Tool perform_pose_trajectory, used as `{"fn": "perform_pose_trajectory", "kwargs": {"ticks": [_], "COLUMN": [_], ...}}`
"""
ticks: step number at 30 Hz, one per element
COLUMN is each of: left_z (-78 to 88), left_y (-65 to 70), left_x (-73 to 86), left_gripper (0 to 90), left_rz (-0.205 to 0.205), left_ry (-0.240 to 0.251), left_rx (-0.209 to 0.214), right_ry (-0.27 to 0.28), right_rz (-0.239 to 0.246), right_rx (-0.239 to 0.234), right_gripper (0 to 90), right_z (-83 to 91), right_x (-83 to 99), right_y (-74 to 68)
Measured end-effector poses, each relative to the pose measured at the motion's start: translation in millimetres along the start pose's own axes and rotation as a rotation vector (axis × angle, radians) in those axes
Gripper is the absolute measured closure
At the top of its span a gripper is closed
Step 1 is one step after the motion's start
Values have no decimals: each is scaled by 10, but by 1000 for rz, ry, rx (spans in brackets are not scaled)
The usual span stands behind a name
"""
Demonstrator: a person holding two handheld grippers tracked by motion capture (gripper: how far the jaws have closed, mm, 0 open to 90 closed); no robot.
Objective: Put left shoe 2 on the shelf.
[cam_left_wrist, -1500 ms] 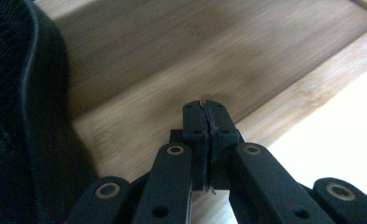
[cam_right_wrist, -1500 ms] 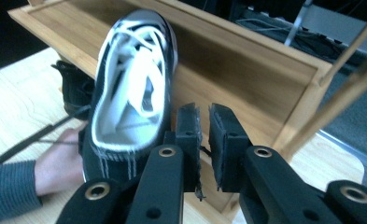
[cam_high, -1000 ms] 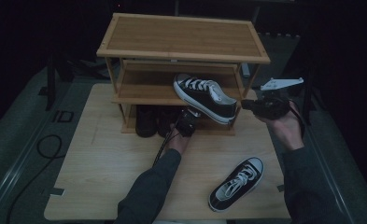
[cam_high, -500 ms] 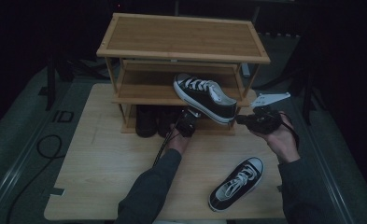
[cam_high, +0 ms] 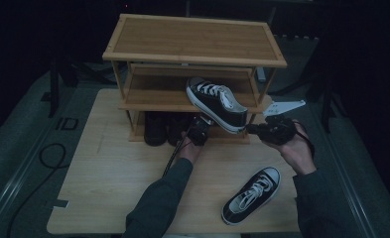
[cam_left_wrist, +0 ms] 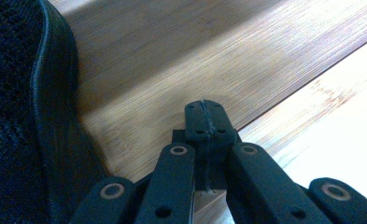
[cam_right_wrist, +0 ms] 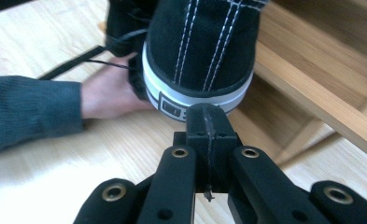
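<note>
Sneaker (cam_high: 217, 102) sits tilted across the rack's (cam_high: 192, 35) middle shelf, heel overhanging. Both grippers, left (cam_high: 198, 133) under its sole and right (cam_right_wrist: 208, 116) touching the heel, have jaws closed on nothing. Push gently with 2 contacts, keeping it level.

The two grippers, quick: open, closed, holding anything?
Left gripper: closed, nothing between its jaws, tips under the raised sneaker.
Right gripper: closed, holding nothing, tips at that sneaker's heel.
</note>
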State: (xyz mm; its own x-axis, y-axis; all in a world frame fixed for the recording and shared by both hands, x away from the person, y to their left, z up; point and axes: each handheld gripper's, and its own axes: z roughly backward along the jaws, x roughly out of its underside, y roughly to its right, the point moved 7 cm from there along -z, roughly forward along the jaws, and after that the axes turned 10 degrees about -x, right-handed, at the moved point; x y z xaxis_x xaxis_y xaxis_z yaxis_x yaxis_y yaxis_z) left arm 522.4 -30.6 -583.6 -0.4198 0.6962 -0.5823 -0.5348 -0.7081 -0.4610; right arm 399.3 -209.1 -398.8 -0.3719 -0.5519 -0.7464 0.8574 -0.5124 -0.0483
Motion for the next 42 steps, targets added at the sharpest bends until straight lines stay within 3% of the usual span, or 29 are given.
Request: {"fn": "perform_pose_trajectory", "kwargs": {"ticks": [9,13,14,22,28,40,41,42], "left_z": [-1,-1,-14,-5,-6,-10,4,4], "left_y": [12,19,44,37,50,51,25,21], "left_x": [-8,-11,-29,-28,-34,-42,-24,-24], "left_gripper": [900,900,900,900,900,900,900,900], "left_rz": [3,0,34,16,22,35,-1,-5], "left_ry": [3,1,23,7,7,13,-10,-11], "left_rx": [-9,-3,0,-9,-5,-19,-20,-23], "right_ry": [19,17,21,37,53,71,72,72], "right_rz": [50,75,74,95,92,87,88,88], "right_rx": [-58,-51,-61,-95,-125,-122,-117,-112], "right_gripper": [900,900,900,900,900,900,900,900], "right_z": [-130,-205,-229,-404,-511,-631,-637,-649], "right_x": [-159,-214,-232,-356,-428,-501,-507,-515], "right_y": [-172,-235,-250,-352,-385,-373,-369,-360]}}
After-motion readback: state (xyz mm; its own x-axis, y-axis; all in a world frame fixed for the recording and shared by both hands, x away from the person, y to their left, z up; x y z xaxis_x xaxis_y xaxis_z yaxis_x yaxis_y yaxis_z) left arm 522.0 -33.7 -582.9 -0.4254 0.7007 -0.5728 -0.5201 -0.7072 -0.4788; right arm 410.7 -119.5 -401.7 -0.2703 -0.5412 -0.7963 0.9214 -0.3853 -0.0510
